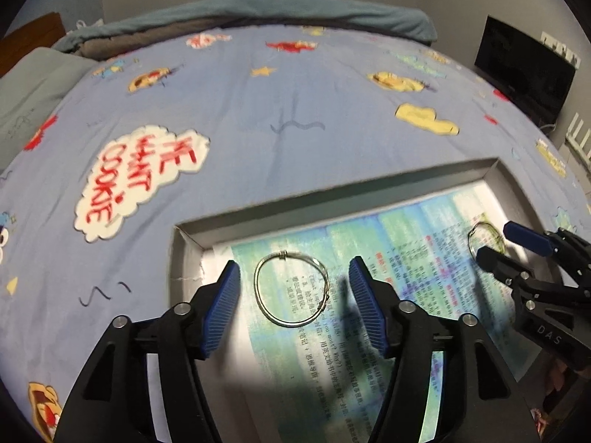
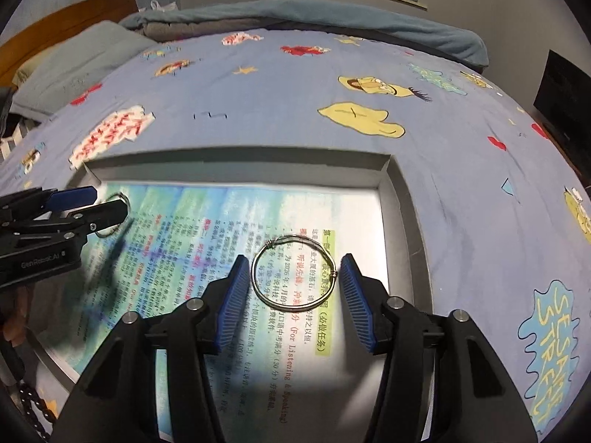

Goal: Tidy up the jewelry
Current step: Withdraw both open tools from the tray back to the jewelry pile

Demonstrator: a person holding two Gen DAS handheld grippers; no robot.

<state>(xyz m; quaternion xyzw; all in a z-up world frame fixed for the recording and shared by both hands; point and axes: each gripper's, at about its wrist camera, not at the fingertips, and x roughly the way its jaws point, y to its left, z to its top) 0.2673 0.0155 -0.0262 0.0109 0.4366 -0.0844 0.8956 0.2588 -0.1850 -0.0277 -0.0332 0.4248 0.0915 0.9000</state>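
A shallow grey box [image 1: 332,192] [image 2: 236,164], lined with a printed page, rests on the bed. Two thin silver wire bangles lie flat in it. One bangle [image 1: 291,325] lies between the blue pads of my left gripper [image 1: 294,264], which is open with a gap on each side. The other bangle [image 2: 295,237] lies between the pads of my right gripper [image 2: 294,258], also open, its pads close to the wire but not pressing. Each view also shows the other gripper [image 1: 492,240] [image 2: 110,200] around its bangle [image 1: 485,226] [image 2: 120,195].
The bed has a blue cartoon-print sheet [image 1: 295,85], a grey pillow [image 2: 74,70] at the far left and a rolled blanket [image 1: 258,11] at the far end. A dark screen [image 1: 524,70] stands to the right. A string of black beads [image 2: 29,402] shows at the lower left.
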